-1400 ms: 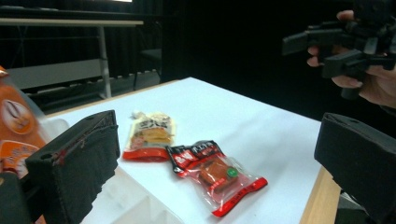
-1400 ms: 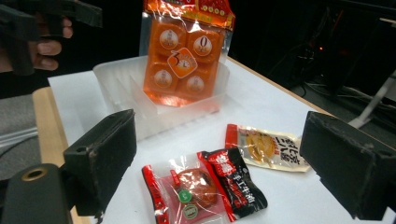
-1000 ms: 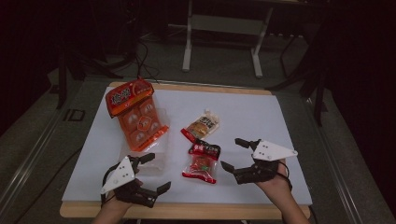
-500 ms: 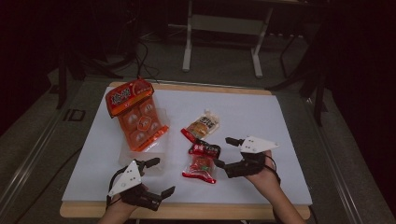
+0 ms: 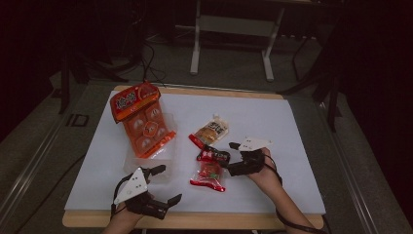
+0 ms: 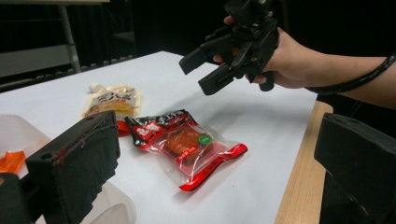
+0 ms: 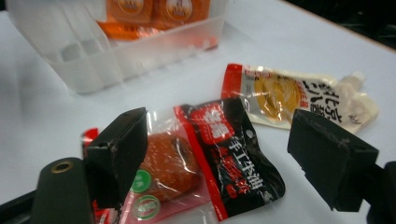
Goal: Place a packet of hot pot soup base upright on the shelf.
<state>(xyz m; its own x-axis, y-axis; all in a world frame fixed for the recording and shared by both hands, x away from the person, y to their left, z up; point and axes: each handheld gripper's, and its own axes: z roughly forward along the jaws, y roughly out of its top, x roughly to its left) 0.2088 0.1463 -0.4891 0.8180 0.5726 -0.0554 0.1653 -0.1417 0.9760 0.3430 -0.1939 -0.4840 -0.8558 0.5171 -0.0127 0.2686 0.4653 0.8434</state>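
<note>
**Operator:** Approaching the snack packets now. Which step am I on?

**Guide:** Judged from the layout, you are in the reach phase, before any grasp. Your right gripper (image 5: 239, 158) hovers with its jaws spread wide, nothing between them. In the right gripper view they straddle two overlapping packets lying flat on the white surface (image 5: 292, 126): a black-and-red packet (image 7: 231, 149) resting partly on a clear red-trimmed packet (image 7: 166, 163). A yellow spouted pouch (image 7: 299, 100) lies just beyond them, its red end tucked beneath the black-and-red packet.

**Operator:** And my left gripper?

**Guide:** Your left gripper (image 5: 163, 185) sits near the front edge of the surface, jaws released and empty, just in front of the clear plastic tray (image 5: 131, 163). An orange multi-pack (image 5: 143, 124) lies across that tray.

**Operator:** What does the next move call for?

**Guide:** Lower the right gripper until one packet edge sits between the jaws, then close. Select one packet deliberately; the overlap makes a double pick likely.

**Operator:** Anything I cannot confirm?

**Guide:** The packet lettering is too blurred to read. The near jaw covers the left part of the clear packet. The tray's interior, apart from the orange pack, is hard to make out.
</note>
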